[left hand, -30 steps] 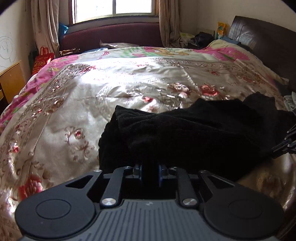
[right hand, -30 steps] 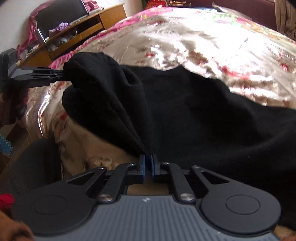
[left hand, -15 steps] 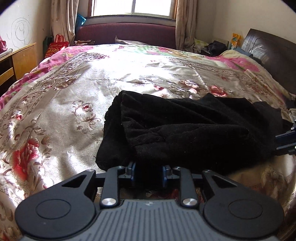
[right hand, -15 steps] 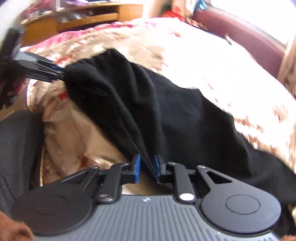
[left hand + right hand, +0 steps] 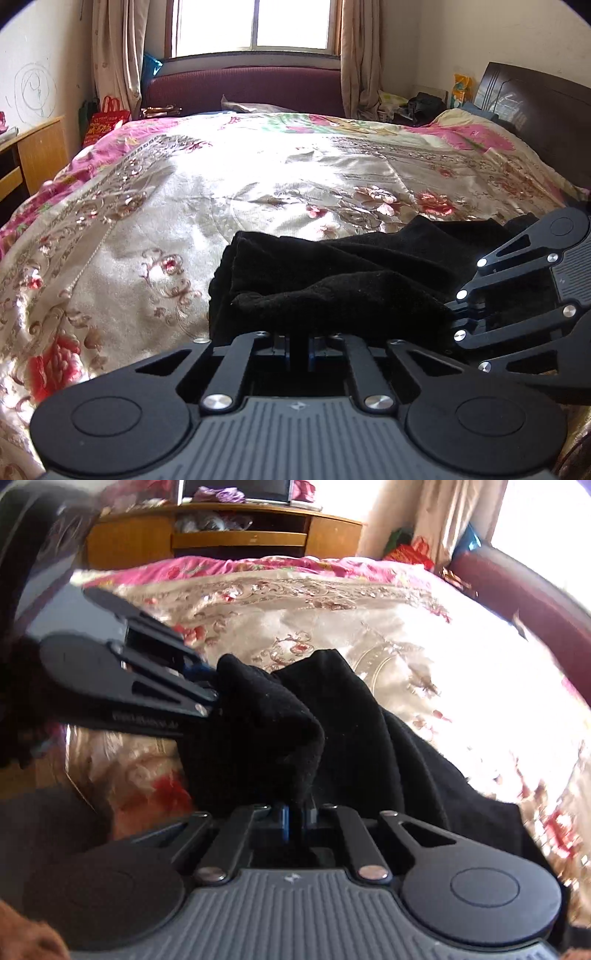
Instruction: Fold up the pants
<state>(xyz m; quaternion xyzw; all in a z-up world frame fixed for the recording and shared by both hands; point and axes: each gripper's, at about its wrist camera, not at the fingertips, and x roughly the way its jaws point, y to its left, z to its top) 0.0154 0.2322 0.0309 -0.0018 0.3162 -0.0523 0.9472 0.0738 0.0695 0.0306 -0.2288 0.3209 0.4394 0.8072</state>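
Note:
Black pants [image 5: 332,273] lie bunched on the floral satin bedspread [image 5: 184,206] near the bed's front edge. My left gripper [image 5: 298,350] is shut on a fold of the pants at their near edge. My right gripper [image 5: 295,821] is shut on another part of the pants [image 5: 332,731]. The right gripper also shows at the right of the left wrist view [image 5: 452,314], close beside the left one. The left gripper shows at the left of the right wrist view [image 5: 212,686], pinching the cloth.
A dark headboard [image 5: 535,110] stands at the right. A maroon sofa [image 5: 243,88] sits under the window beyond the bed. A wooden desk [image 5: 33,155] is at the left, and a wooden shelf unit [image 5: 229,531] beyond the bed's side. The bedspread stretches wide behind the pants.
The two grippers have come much closer together, both holding the pants, so the cloth between them has bunched into folds. The right gripper's jaws have narrowed on the fabric.

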